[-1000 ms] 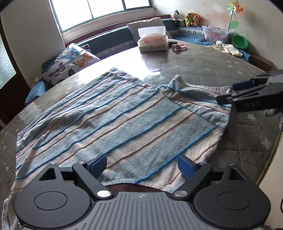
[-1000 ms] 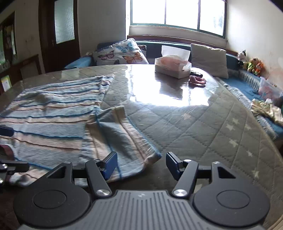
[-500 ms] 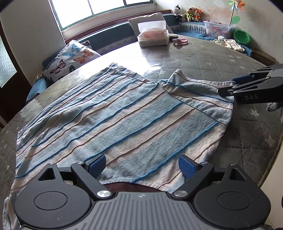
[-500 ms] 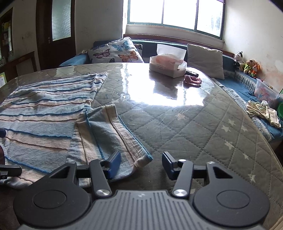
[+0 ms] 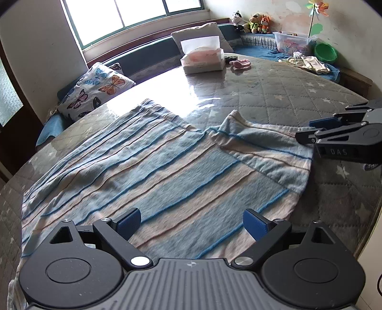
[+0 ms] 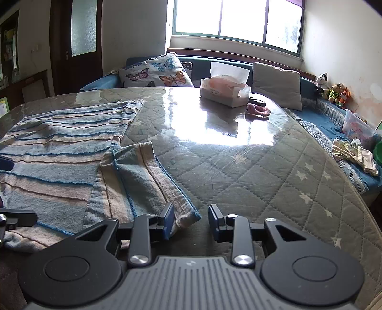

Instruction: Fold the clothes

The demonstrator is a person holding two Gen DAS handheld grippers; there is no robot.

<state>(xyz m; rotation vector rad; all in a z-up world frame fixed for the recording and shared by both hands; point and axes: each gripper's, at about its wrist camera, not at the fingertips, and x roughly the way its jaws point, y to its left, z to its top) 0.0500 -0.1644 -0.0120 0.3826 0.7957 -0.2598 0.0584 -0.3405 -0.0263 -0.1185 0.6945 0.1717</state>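
Daylit room with a window bench behind a round table

Bright windows [image 6: 236, 22] glare off the quilted, star-patterned table [image 6: 274, 171]; a butterfly cushion [image 6: 155, 71] and grey pillow [image 6: 277, 88] lean on the blue bench [image 6: 317, 124] beneath pale walls [image 6: 341, 43].

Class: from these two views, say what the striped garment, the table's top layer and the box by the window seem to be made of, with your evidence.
Striped garment: soft knitted or terry cloth, fuzzy, with raised ribs. Table top layer: probably clear glass or plastic over quilted star fabric, judging by the window glare. Tissue box: seemingly printed card or soft pack, paper tissue sticking out.
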